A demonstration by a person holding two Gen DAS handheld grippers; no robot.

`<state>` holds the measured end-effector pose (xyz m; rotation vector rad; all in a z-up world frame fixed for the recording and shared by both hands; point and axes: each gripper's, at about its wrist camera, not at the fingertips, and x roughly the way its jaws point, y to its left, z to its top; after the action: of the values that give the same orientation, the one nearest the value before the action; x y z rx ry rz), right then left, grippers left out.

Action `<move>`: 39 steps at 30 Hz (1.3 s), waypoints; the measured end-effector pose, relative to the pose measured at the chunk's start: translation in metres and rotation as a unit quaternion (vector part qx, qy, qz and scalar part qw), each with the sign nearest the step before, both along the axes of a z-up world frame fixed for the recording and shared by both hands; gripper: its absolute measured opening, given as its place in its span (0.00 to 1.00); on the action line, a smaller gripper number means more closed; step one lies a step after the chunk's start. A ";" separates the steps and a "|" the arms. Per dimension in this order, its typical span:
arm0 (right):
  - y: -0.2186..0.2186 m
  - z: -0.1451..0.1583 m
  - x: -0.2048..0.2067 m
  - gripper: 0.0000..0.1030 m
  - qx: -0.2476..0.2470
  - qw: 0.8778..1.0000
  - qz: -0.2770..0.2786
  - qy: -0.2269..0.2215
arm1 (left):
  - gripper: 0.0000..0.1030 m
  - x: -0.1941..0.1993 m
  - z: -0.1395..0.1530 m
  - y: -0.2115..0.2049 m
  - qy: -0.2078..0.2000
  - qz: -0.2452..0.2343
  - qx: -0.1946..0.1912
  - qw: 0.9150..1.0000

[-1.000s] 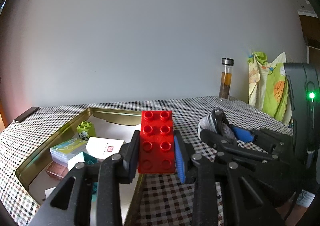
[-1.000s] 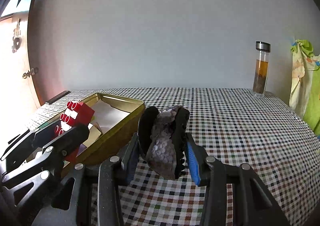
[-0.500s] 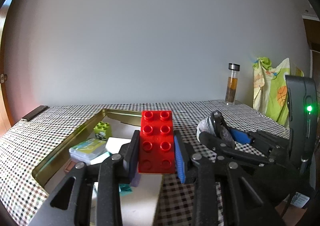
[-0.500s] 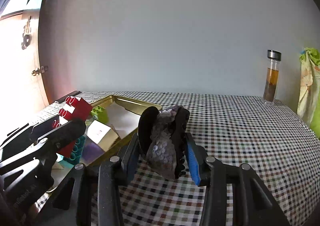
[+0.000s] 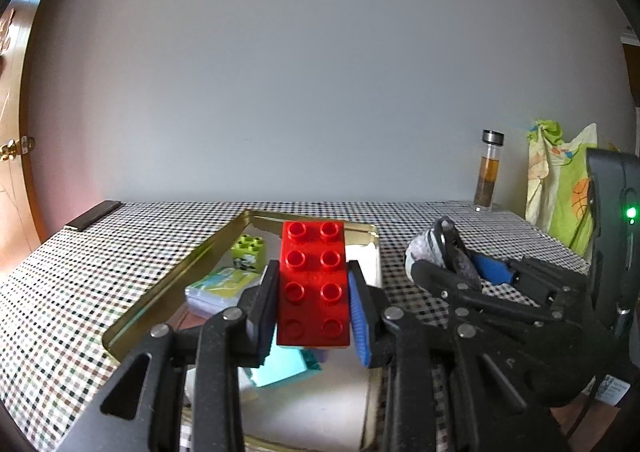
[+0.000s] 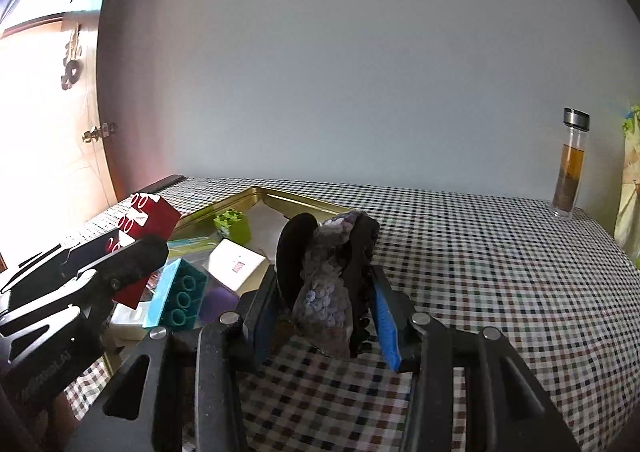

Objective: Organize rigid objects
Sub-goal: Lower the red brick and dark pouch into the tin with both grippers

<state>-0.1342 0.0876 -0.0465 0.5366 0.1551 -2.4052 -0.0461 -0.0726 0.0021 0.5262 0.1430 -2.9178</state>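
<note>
Red brick (image 5: 313, 284), clamped in the left hand-held gripper (image 5: 313, 302) at lower centre, hangs over the gold tin (image 5: 176, 280) for dropping in, while the right hand-held gripper (image 6: 326, 308) pinches a sequined hair clip (image 6: 328, 284) above the desk (image 6: 480, 252).

I get soft, even daylight on both wrist views. On the right wrist view the door (image 6: 44, 124) at the left edge burns out to white glare and washes the red brick (image 6: 148, 216). Fisheye bending curves the tablecloth (image 5: 100, 252) edges, with dark vignetting in every corner. Near gripper arms look soft; the far bottle (image 5: 489, 172) stays reasonably sharp.
</note>
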 end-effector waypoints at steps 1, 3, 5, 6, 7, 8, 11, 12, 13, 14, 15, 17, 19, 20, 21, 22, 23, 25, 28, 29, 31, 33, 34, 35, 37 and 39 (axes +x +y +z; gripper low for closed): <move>-0.001 0.001 0.001 0.45 0.000 1.000 0.002 0.001 | 0.30 0.000 0.001 -0.003 -0.001 0.003 -0.001 1.000; -0.006 0.005 0.001 0.45 -0.001 1.000 0.009 0.002 | 0.30 -0.001 0.003 -0.008 -0.003 0.008 -0.001 1.000; -0.008 0.007 0.001 0.45 -0.001 1.000 0.014 0.004 | 0.30 -0.002 0.003 -0.013 -0.010 0.010 -0.001 1.000; -0.010 0.009 0.002 0.45 -0.001 1.000 0.017 0.004 | 0.30 -0.003 0.003 -0.016 -0.015 0.010 -0.002 1.000; -0.012 0.011 0.001 0.45 -0.002 1.000 0.020 0.004 | 0.30 -0.004 0.003 -0.017 -0.017 0.010 -0.003 1.000; -0.014 0.013 0.002 0.45 -0.003 1.000 0.022 0.003 | 0.30 -0.005 0.003 -0.019 -0.019 0.011 -0.003 1.000; -0.018 0.015 0.003 0.45 -0.006 1.000 0.028 -0.001 | 0.30 -0.009 0.002 -0.023 -0.030 0.010 -0.003 0.999; -0.020 0.017 0.002 0.45 -0.005 1.000 0.031 -0.001 | 0.30 -0.011 0.001 -0.025 -0.034 0.009 0.000 0.999; -0.023 0.018 0.004 0.45 -0.004 0.999 0.032 -0.001 | 0.30 -0.013 0.001 -0.027 -0.039 0.007 0.002 0.999; -0.025 0.018 0.004 0.45 -0.003 0.999 0.034 -0.001 | 0.30 -0.014 0.001 -0.029 -0.042 0.007 0.003 0.999; -0.027 0.020 0.003 0.45 -0.003 0.999 0.037 -0.003 | 0.30 -0.015 0.001 -0.032 -0.045 0.009 0.005 0.999; -0.030 0.022 0.003 0.45 -0.001 0.999 0.042 -0.004 | 0.30 -0.018 0.002 -0.035 -0.051 0.008 0.004 0.999; -0.034 0.024 0.002 0.45 0.001 0.999 0.045 -0.005 | 0.30 -0.021 0.003 -0.038 -0.056 0.007 0.002 0.998; -0.036 0.025 0.002 0.45 0.001 0.999 0.047 -0.006 | 0.30 -0.022 0.004 -0.039 -0.058 0.005 0.000 0.998; -0.039 0.027 0.000 0.45 0.001 0.999 0.048 -0.007 | 0.30 -0.024 0.004 -0.040 -0.061 0.005 -0.004 0.998; -0.041 0.029 -0.001 0.45 0.002 0.999 0.049 -0.008 | 0.30 -0.025 0.005 -0.040 -0.062 0.005 -0.006 0.998; -0.042 0.029 -0.003 0.45 0.003 0.999 0.050 -0.009 | 0.30 -0.026 0.006 -0.042 -0.063 0.004 -0.006 0.998; -0.047 0.030 -0.005 0.45 0.005 0.999 0.052 -0.010 | 0.30 -0.030 0.006 -0.046 -0.068 0.003 -0.007 0.998; -0.054 0.032 -0.008 0.45 0.006 0.998 0.056 -0.015 | 0.30 -0.037 0.006 -0.051 -0.080 -0.001 -0.006 0.997; -0.057 0.033 -0.010 0.45 0.007 0.998 0.057 -0.018 | 0.30 -0.040 0.005 -0.054 -0.087 -0.006 0.000 0.996; -0.064 0.033 -0.017 0.45 0.012 0.998 0.061 -0.031 | 0.30 -0.046 0.003 -0.060 -0.097 -0.010 0.007 0.995; -0.069 0.032 -0.022 0.45 0.016 0.997 0.064 -0.039 | 0.30 -0.052 0.002 -0.064 -0.107 -0.010 0.008 0.994; -0.073 0.031 -0.024 0.45 0.019 0.997 0.063 -0.041 | 0.30 -0.054 0.001 -0.065 -0.110 -0.009 0.009 0.994; -0.076 0.031 -0.027 0.45 0.023 0.997 0.062 -0.044 | 0.30 -0.056 0.001 -0.067 -0.114 -0.007 0.007 0.993; -0.083 0.029 -0.035 0.45 0.029 0.996 0.062 -0.057 | 0.30 -0.061 -0.002 -0.069 -0.126 -0.006 0.009 0.992; -0.082 0.026 -0.041 0.45 0.034 0.995 0.060 -0.066 | 0.30 -0.064 -0.004 -0.071 -0.133 -0.007 0.009 0.991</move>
<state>-0.1757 0.0055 -0.0206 0.6969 0.2071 -2.2455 -0.1101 -0.1440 -0.0024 0.9154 0.1305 -2.8258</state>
